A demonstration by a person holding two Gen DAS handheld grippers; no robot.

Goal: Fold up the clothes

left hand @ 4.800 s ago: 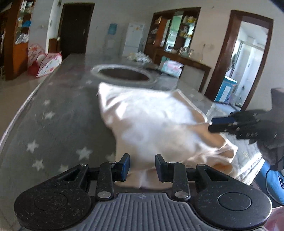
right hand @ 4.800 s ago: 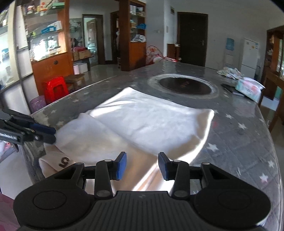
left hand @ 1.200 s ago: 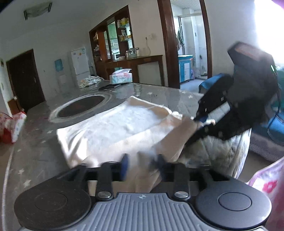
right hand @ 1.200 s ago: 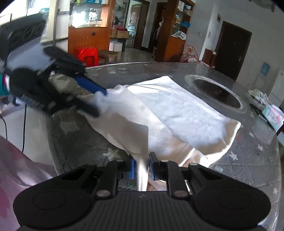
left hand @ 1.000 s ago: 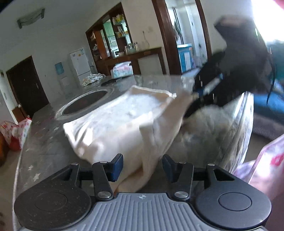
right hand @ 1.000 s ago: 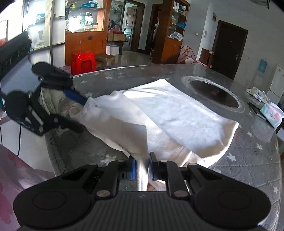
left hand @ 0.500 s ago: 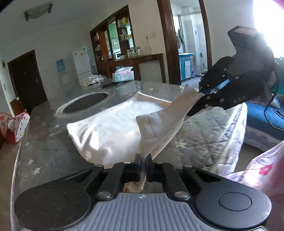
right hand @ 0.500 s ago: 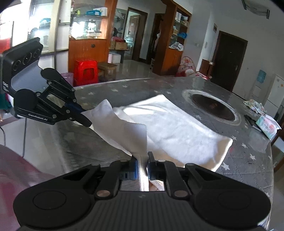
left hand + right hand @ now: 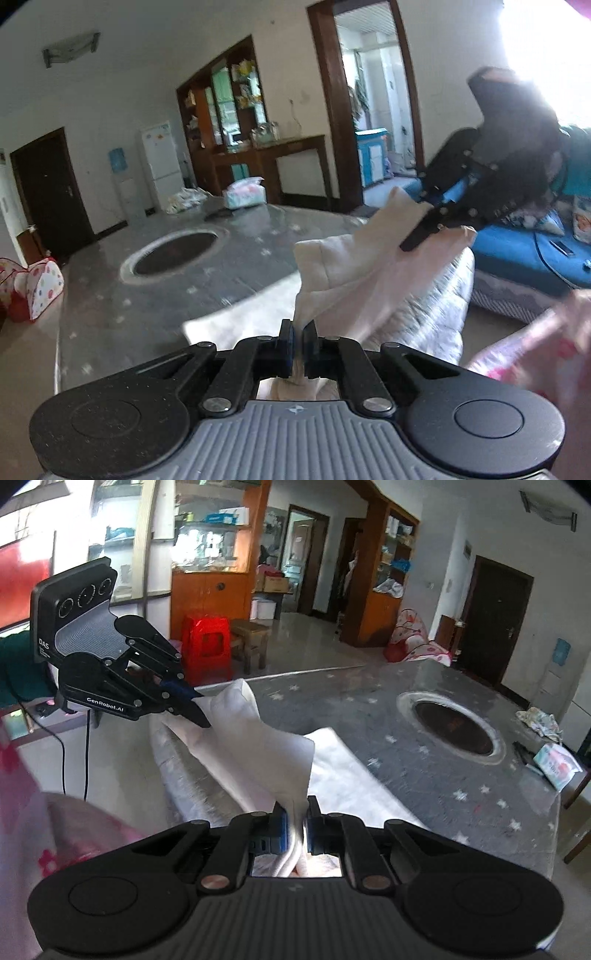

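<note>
Left gripper (image 9: pixel 298 334) and right gripper (image 9: pixel 295 819) both clamped on near edge of cream cotton garment (image 9: pixel 258 746), lifted above grey star-patterned table (image 9: pixel 461 775); carry level toward far edge, keep cloth taut.

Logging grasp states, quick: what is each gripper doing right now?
Left gripper: shut on the white garment.
Right gripper: shut on the same white garment.

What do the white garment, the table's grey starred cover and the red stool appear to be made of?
White garment: soft matte woven or knit cloth; it creases and drapes between both tongs. Grey starred cover: probably quilted fabric, from the stitched, padded look at its edge. Red stool: seemingly moulded plastic, glossy and uniform.
</note>
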